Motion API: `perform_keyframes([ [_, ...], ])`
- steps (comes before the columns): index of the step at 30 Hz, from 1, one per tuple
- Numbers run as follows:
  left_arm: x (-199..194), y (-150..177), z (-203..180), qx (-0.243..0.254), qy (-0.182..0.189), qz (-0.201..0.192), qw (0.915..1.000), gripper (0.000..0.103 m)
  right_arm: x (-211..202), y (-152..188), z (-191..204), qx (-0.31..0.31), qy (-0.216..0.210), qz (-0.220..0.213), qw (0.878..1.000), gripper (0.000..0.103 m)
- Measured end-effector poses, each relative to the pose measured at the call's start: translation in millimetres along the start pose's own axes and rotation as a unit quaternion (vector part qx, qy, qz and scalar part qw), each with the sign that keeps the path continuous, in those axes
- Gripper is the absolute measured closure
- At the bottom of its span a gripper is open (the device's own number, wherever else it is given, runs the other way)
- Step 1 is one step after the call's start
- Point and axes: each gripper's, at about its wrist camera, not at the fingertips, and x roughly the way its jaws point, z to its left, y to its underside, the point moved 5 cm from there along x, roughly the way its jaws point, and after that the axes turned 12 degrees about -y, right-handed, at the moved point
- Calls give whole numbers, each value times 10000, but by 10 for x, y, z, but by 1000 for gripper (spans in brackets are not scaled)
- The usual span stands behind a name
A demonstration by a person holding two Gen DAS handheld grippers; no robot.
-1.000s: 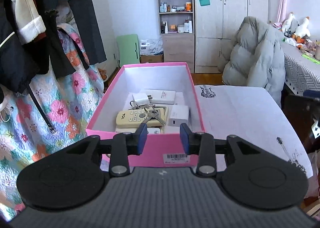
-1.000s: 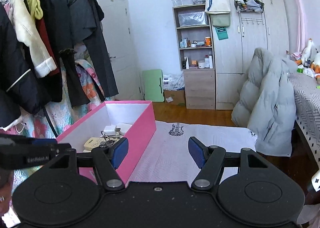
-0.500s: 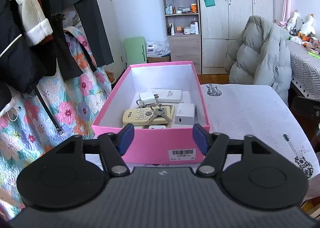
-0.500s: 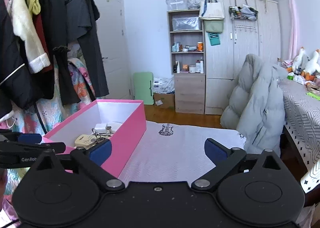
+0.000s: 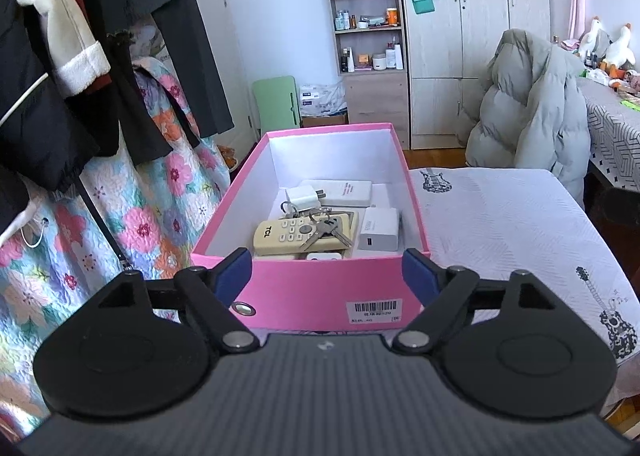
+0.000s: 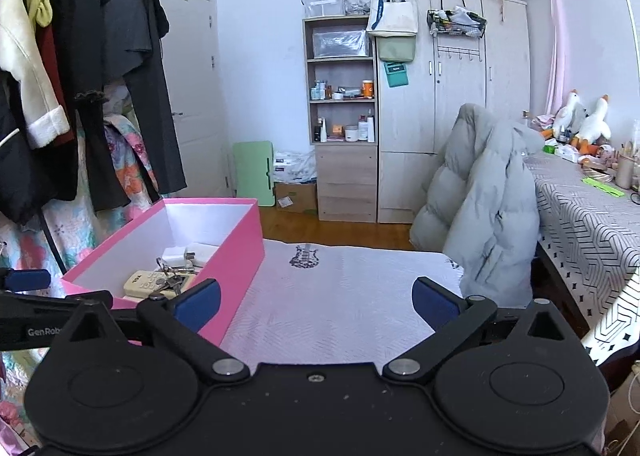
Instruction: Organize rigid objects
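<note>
A pink box (image 5: 320, 296) stands open on the table's left part. Inside lie a cream remote (image 5: 288, 234), a bunch of keys (image 5: 326, 226) on top of it, a white charger block (image 5: 380, 234), a white power bank (image 5: 340, 190) and a small plug adapter (image 5: 302, 196). My left gripper (image 5: 326, 272) hovers before the box's near wall, its jaws opening, and nothing is pressed between them. My right gripper (image 6: 316, 300) is open and empty over the white cloth, right of the pink box (image 6: 240, 244). The remote (image 6: 140, 282) and the keys (image 6: 168, 284) show there too.
A white tablecloth (image 5: 500, 224) with guitar prints lies right of the box. Behind it a grey puffer jacket (image 5: 528, 104) hangs over a chair. Hanging clothes (image 5: 60, 56) and a floral quilt (image 5: 140, 216) crowd the left. A patterned table (image 6: 592, 224) stands at the right.
Both grippers' jaws have spread much wider. The left one kept its place before the box. The right view has tipped upward a little.
</note>
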Motion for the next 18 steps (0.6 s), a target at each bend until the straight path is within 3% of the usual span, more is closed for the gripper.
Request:
perform_keyframes([
  [5, 29, 20, 22, -23, 25, 37, 10000, 6, -21, 0, 24, 88, -116, 0, 9999, 0],
  [9, 29, 32, 22, 0, 23, -6, 10000, 1, -20, 10, 49, 51, -4, 16, 10000, 0],
  [18, 26, 55, 44, -173, 115, 135, 9997, 0, -33, 14, 102, 47, 120, 139, 9998, 0],
])
